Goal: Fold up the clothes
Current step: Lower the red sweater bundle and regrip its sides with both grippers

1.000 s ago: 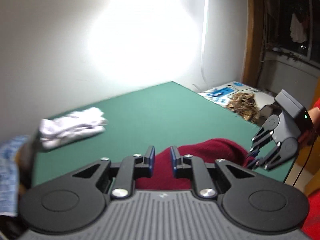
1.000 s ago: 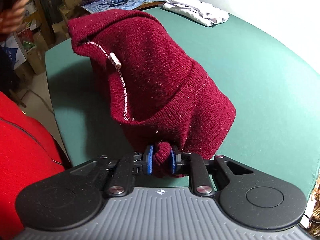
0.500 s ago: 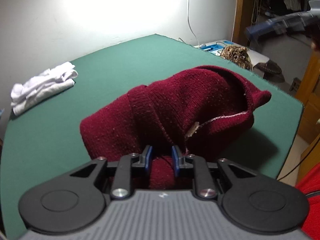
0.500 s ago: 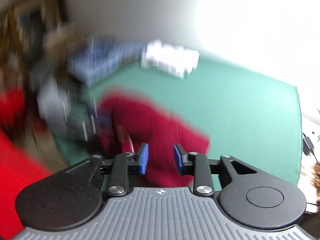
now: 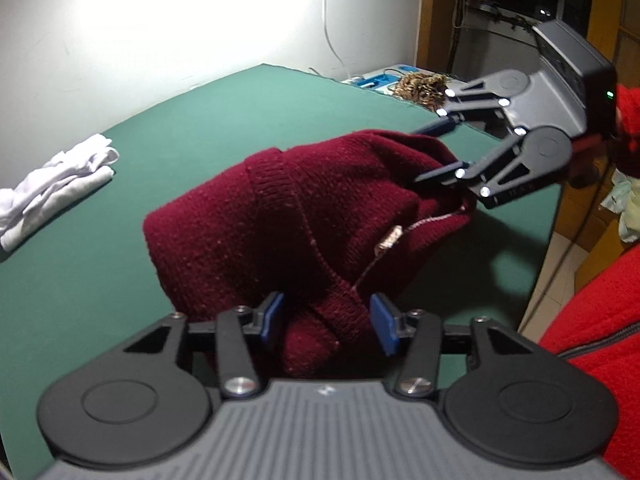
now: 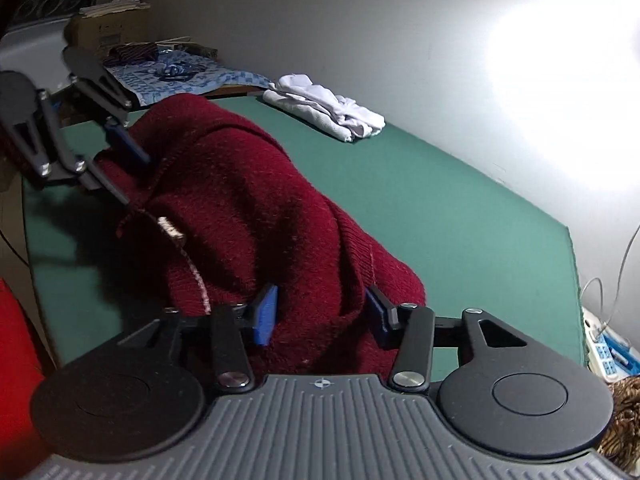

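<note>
Left gripper (image 5: 326, 322): jaws spread apart, blue pads on either side of a bunched fold of the maroon knit sweater (image 5: 304, 216); pads not pressed shut on the knit.
Right gripper (image 6: 320, 312): jaws also spread wide, sweater fabric lying between the blue pads; a firm pinch cannot be made out.
Cross view: right gripper seen from the left wrist at far right (image 5: 434, 152), fingers parted over the raised end of the sweater; left gripper seen from the right wrist at far left (image 6: 120, 164), fingers parted at the opposite end.
Sweater: heaped in a mound on the near part of the green table (image 5: 224, 120), between the two grippers.
Label: small tag (image 6: 170, 229) sewn by a pale stitched seam on the sweater; writing too small to be read.
White garment (image 6: 328, 110): folded, lying on the far side of the table, well apart from the sweater.
Blue patterned cloth (image 6: 188, 76): beyond the table's far left edge.
Writing: faint lettering on the right gripper's finger link, not legible.
Person: red sleeve (image 5: 592, 336) at near right.
</note>
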{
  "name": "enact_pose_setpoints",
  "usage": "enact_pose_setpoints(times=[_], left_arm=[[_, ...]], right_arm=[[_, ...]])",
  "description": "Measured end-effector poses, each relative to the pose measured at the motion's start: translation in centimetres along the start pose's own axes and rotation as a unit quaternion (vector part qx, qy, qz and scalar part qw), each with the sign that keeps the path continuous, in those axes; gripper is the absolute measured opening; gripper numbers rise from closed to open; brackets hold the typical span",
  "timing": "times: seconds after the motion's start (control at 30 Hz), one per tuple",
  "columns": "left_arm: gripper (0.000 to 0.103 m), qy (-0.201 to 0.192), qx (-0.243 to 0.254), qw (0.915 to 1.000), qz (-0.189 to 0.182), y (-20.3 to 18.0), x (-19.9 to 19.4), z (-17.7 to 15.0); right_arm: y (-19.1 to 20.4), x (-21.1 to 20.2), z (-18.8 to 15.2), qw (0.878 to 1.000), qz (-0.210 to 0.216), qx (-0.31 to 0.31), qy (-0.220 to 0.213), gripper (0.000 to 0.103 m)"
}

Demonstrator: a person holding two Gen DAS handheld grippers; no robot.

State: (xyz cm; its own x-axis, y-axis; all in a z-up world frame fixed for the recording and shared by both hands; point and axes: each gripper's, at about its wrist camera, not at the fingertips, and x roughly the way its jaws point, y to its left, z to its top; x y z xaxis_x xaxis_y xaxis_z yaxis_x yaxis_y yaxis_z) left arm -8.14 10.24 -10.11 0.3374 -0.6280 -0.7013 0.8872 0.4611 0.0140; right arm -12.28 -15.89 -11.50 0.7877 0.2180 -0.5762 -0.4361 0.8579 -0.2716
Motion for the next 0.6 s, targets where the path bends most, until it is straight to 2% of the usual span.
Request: enact_pose_setpoints(times=[0.1,0.17,0.2,0.23,0.33,0.4,0.47,0.53,0.6], left_arm=[[0.063,-0.002,0.007,1.0000,-0.005,0.0,0.3,-0.3],[0.061,0.002,0.009,0.9999,-0.004,-0.3,0.1,0.0],[0.059,0.004,0.009,0.9999,-0.005,-0.4,-0.1,0.2],[0.059,0.003,0.004,1.0000,-0.008,-0.4,-0.4,0.3],[0.059,0.002,-0.021,0.9995,-0.024,0.4,-1.0,0.3],[0.059,0.005,-0.038,0.9987,-0.035,1.0,-0.9,0.0],[0.060,0.006,-0.052,0.9975,-0.047,1.0,-0.6,-0.3],[0.063,0.007,-0.064,0.9960,-0.062,0.9,-0.3,-0.5],[0.063,0.015,-0.058,0.9957,-0.071,0.7,-0.3,-0.3]], right_arm=[[-0.2,0.3,0.0,1.000,-0.005,-0.012,-0.007,0.066],[-0.5,-0.7,0.8,0.999,-0.003,0.035,-0.009,0.066],[-0.7,-1.3,1.3,0.998,-0.002,0.060,-0.009,0.064],[-0.8,-2.0,1.8,0.996,-0.001,0.086,-0.010,0.057],[-0.3,-4.9,2.9,0.990,-0.019,0.130,-0.057,0.049],[0.2,-5.2,2.9,0.980,0.010,0.186,-0.068,0.043],[0.7,-4.4,2.5,0.973,0.031,0.222,-0.048,0.037],[0.6,-4.0,2.1,0.970,0.033,0.240,-0.032,0.029],[0.6,-3.6,1.7,0.965,0.035,0.259,-0.016,0.027]])
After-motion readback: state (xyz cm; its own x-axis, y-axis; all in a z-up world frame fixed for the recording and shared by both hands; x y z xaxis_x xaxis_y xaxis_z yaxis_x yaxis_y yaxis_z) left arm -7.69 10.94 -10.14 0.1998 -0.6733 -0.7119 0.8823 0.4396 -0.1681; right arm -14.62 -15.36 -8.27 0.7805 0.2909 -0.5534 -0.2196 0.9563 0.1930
